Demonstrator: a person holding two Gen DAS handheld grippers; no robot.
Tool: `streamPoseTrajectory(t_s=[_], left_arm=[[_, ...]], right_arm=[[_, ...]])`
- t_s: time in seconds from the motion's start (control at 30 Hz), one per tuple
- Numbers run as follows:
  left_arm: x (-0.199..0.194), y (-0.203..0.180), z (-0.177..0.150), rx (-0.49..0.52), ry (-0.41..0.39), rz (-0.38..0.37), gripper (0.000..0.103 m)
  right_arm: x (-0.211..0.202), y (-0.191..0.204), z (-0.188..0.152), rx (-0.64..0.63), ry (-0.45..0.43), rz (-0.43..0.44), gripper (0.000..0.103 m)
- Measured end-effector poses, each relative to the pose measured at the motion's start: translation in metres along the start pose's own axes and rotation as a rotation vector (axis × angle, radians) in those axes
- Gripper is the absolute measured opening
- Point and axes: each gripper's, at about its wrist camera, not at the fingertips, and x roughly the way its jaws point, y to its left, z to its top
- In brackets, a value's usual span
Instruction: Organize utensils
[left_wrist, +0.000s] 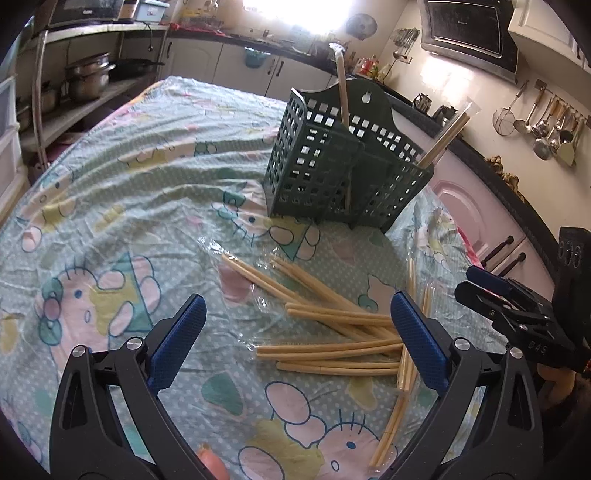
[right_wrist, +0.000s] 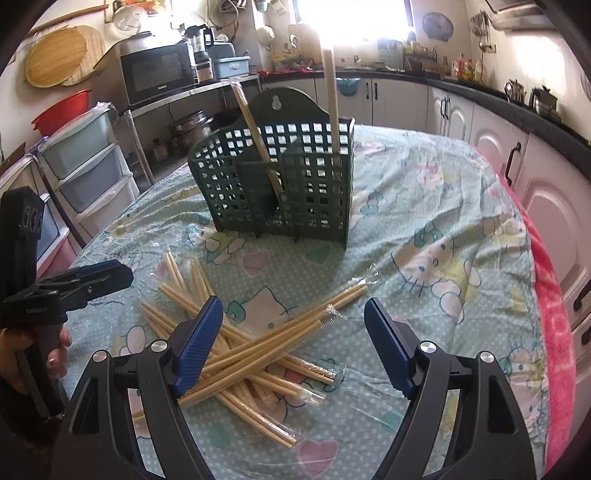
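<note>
Holder (right_wrist: 280, 184) dark green grid; chopsticks (right_wrist: 258, 350) pale tan; tablecloth (right_wrist: 424, 221) mint, white-dotted, cartoon cats; finger pads (right_wrist: 199, 347) blue.

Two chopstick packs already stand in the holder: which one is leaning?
The pack in the middle compartment leans, its top tipped toward the microwave side. The other pack, in the end compartment of the green holder, stands nearly upright.

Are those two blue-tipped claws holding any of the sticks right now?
No. The left gripper and right gripper are both open and hold nothing. The wrapped chopsticks lie loose on the tablecloth.
</note>
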Motion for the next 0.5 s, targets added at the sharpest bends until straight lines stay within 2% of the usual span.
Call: streamPoseTrajectory(t_s=[0.17,0.27,0.33,0.5], left_arm=[[0.008,0.005,-0.001,-0.025,0.014,-0.010,0.091],[0.014,0.010,-0.001,-0.052,0.037,-0.022,0.080],[0.018,0.014,-0.001,-0.075,0.052,-0.038,0.070],[0.027,0.020,-0.003,-0.125,0.089,-0.076,0.057]], right_arm=[[0.012,-0.007,-0.002,0.033,0.035,0.007,0.076],[0.018,-0.008,-0.003,0.040,0.050,0.008,0.073],[0.022,-0.010,-0.004,0.047,0.063,0.007,0.071],[0.032,-0.013,-0.005,0.074,0.090,0.025,0.065]])
